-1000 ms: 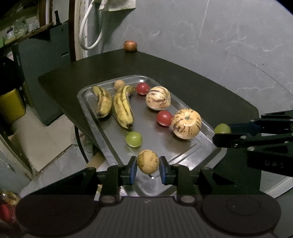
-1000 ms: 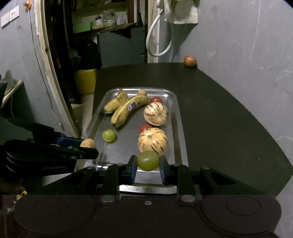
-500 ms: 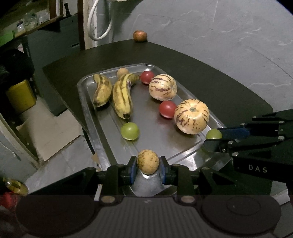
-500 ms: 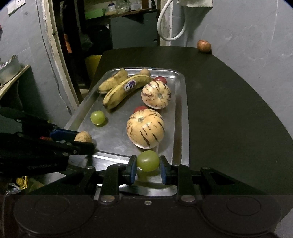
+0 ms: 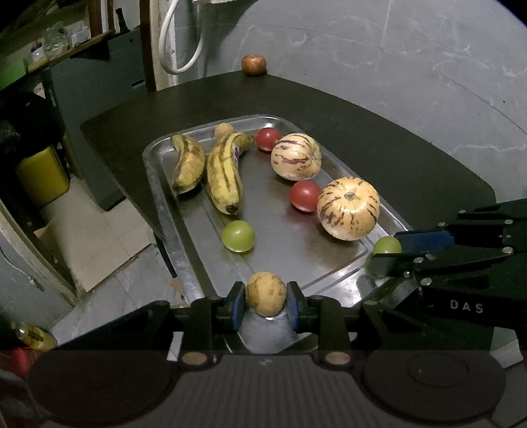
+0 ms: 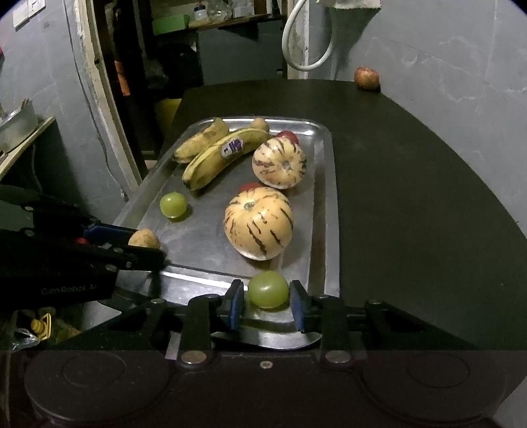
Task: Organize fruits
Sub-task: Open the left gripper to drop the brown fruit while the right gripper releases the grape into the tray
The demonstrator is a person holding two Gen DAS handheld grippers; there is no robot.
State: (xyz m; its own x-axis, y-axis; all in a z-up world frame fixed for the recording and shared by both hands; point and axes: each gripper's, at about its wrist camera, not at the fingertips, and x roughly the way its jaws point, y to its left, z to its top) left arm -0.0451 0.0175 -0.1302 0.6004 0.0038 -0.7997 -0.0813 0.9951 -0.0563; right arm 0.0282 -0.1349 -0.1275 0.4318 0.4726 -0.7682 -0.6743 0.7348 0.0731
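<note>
Dark rounded table (image 5: 378,138) against grey marbled wall (image 5: 411,59). White hose loop (image 6: 304,42) hangs behind. Yellow bin (image 5: 41,176) on tiled floor (image 5: 95,237), left. Cluttered shelf (image 6: 217,16) beyond, dim.

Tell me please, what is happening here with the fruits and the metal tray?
A person is sorting fruit onto a metal tray with a gripper in each hand. The left gripper is shut on a small brown fruit at the tray's near edge. The right gripper has just been opening around a green grape, with gaps at both pads, so the grape looks set down on the near rim. Bananas, two striped melons, tomatoes and another grape already lie on the tray.
</note>
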